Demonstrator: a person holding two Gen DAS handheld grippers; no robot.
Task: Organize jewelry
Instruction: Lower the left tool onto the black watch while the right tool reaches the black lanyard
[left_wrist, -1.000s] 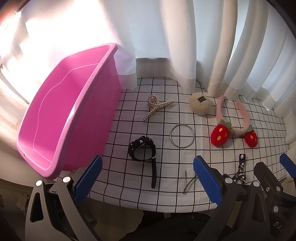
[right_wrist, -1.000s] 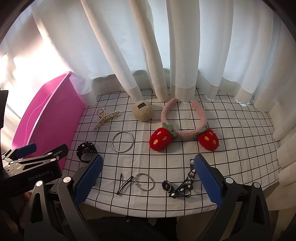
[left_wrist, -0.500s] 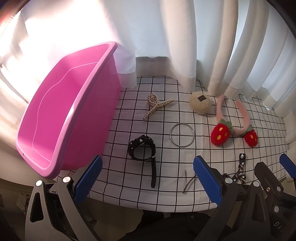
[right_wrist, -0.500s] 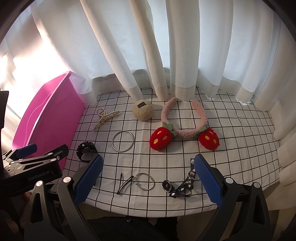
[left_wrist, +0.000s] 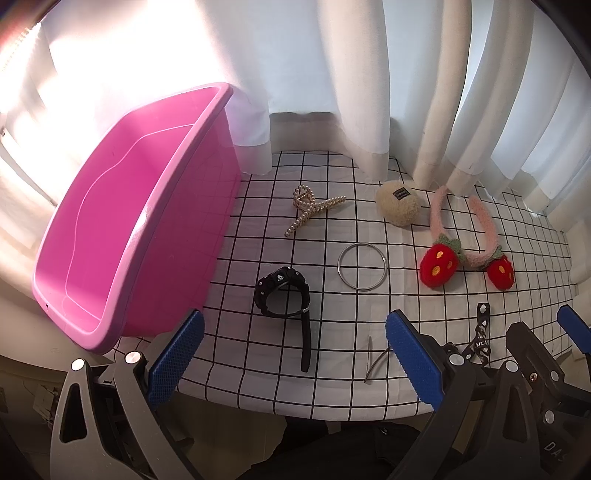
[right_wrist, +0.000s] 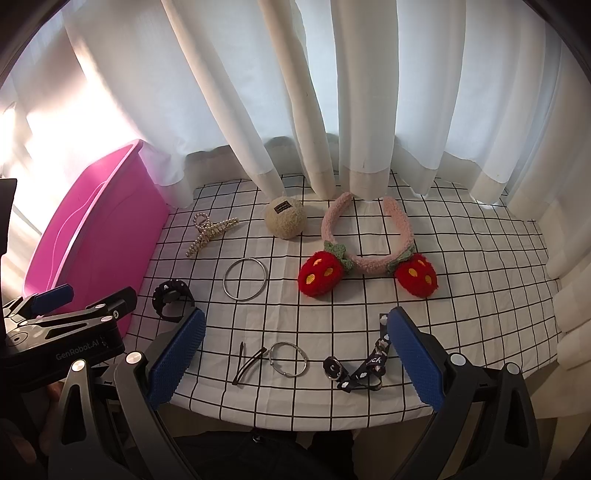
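On the gridded tabletop (left_wrist: 258, 354) the jewelry lies spread out ahead of both tools, none of it held. Seen from the left wrist, the left tool (left_wrist: 291, 354) has its blue pads wide apart with nothing between them; the black watch (left_wrist: 284, 295) lies just beyond the gap, its strap running back toward the near edge, and a thin dark hair clip (left_wrist: 375, 358) sits close to the tool's right pad. Farther off are the silver bangle (left_wrist: 362, 266), the pearl claw clip (left_wrist: 312, 210), the beige pom-pom (left_wrist: 398, 204) and the strawberry headband (left_wrist: 466, 243). A pink bin (left_wrist: 122, 236) stands at the left, touching the cloth's edge, well left of the watch. From the right wrist, the right tool (right_wrist: 295, 354) is likewise spread wide and grips nothing; directly between and just beyond its pads lie the hair clip (right_wrist: 246, 363), a small silver bracelet (right_wrist: 288, 359) touching the clip's tip, and a black patterned strap (right_wrist: 360, 367) beside the right pad. The left tool (right_wrist: 85, 302) shows at that view's left edge, near the watch (right_wrist: 173, 298). White curtains (right_wrist: 332, 92) hang behind.
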